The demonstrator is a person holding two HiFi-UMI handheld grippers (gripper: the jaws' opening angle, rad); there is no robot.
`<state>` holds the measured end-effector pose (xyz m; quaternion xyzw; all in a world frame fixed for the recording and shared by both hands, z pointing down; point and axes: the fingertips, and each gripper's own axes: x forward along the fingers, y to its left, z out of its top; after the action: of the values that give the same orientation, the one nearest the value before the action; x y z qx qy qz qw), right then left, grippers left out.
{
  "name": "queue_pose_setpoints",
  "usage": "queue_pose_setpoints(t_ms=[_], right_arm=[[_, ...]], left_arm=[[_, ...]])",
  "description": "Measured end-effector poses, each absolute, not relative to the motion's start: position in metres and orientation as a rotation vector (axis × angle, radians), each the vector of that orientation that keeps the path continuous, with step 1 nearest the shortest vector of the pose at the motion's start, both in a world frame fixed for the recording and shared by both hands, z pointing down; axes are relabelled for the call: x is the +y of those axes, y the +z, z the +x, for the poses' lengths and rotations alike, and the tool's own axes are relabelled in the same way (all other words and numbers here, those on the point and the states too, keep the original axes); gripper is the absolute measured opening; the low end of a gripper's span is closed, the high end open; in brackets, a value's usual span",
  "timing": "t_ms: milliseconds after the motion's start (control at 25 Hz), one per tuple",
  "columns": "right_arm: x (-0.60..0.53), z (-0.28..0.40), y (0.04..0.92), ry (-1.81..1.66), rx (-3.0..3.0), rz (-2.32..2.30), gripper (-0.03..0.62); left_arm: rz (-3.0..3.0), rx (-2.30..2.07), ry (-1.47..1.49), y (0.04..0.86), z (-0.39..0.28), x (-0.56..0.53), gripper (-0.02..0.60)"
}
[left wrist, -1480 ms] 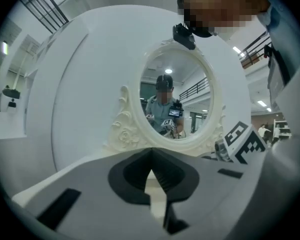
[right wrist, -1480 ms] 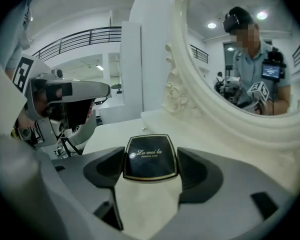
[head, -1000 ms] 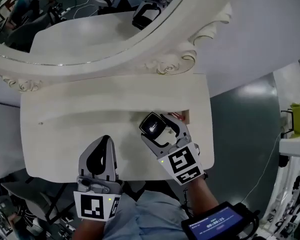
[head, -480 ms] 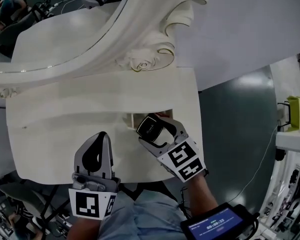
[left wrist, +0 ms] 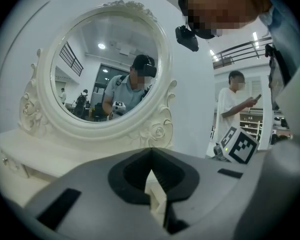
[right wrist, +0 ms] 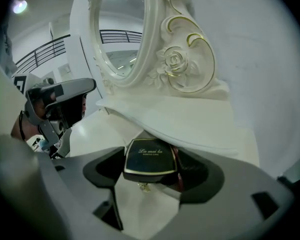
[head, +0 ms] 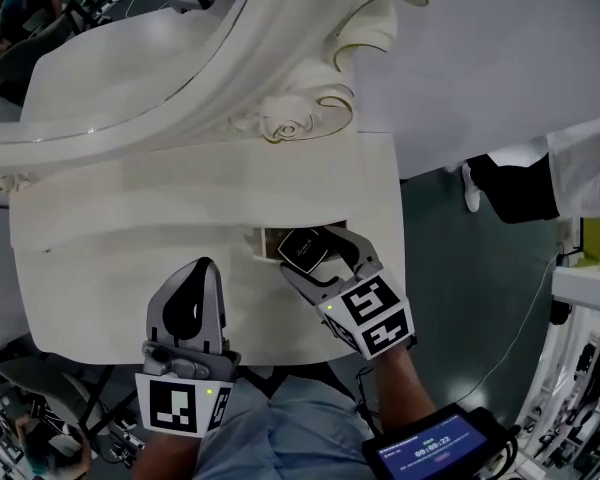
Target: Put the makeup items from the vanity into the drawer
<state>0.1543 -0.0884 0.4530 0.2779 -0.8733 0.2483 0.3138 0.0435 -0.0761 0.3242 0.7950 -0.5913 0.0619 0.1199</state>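
My right gripper (head: 313,257) is clamped on the black compact (right wrist: 150,158), holding it over the open drawer (head: 263,241) at the vanity's (head: 130,258) front edge. My left gripper (head: 202,273) hovers closed and empty near the front edge.

The right gripper (head: 312,259) moved the black compact (head: 301,248) closer to the drawer (head: 265,241). A person in white (head: 572,168) walked in on the right.
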Motion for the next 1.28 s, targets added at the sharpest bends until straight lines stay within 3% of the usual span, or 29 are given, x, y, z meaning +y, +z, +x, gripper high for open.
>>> queue_pose_setpoints(t_ms=[400,680,880,1160,1280], right_arm=[[-0.096,0.171,0.436,0.596,-2.368,0.880,0.326],[-0.104,0.187,0.440,0.405,-2.231,1.025,0.263],[-0.094,0.181,0.447,0.467,-2.233,0.998,0.190],[-0.099,0.181,0.452,0.463,-2.201,1.038,0.185],[-0.102,0.182,0.458,0.356,-2.126,1.004,0.130]], left_arm=[[2.336,-1.708,0.187,0.326,0.054,-0.077,-0.002],[2.328,-1.712,0.192,0.325,0.053,-0.075,-0.002],[2.328,-1.720,0.188,0.325,0.050,-0.074,-0.002],[2.337,-1.712,0.181,0.324,0.050,-0.072,-0.002],[2.340,-1.714,0.182,0.324,0.050,-0.071,-0.002]])
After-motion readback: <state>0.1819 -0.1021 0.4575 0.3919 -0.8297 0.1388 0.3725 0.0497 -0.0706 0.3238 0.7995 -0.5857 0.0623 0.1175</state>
